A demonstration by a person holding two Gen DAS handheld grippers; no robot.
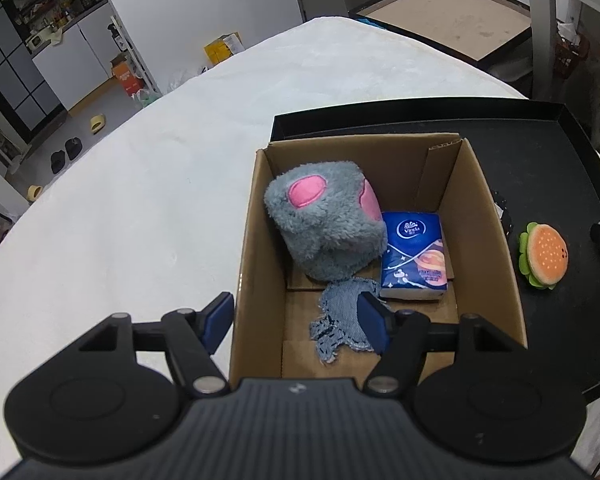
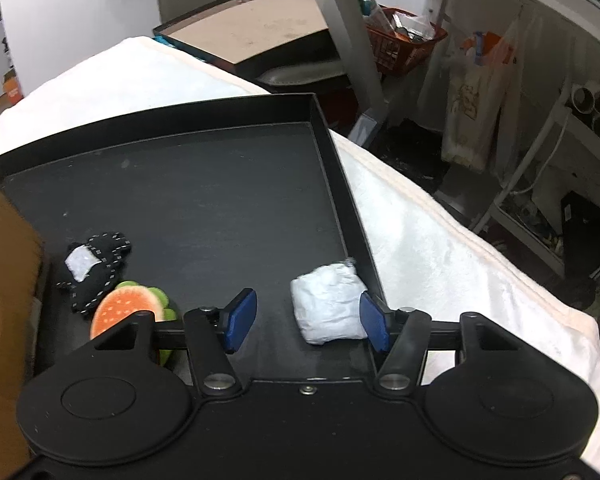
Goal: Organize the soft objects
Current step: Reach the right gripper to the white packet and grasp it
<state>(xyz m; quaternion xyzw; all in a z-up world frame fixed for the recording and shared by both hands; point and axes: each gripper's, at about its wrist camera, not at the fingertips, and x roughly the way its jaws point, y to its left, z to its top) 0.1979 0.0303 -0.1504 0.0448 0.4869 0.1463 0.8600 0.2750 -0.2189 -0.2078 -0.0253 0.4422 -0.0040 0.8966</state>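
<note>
White bundle (image 2: 328, 306) sits on the black tray (image 2: 220, 184) at 4 o'clock, against its rim. Right gripper (image 2: 306, 322) jaws released; we slide left to centre it, then clench. Left gripper (image 1: 296, 322) released over the cardboard box (image 1: 492, 240).

White cloth (image 1: 140, 200) is spread over the table. Slippers (image 1: 97, 123) are seen on the floor, an orange basket (image 2: 404, 46) beneath a desk.

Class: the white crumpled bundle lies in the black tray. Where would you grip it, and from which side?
Grip the white bundle across its middle, coming from above: it lies flat, soft and crumpled, hard against the tray wall, so a sideways approach looks blocked. The right gripper is open nearby.
</note>
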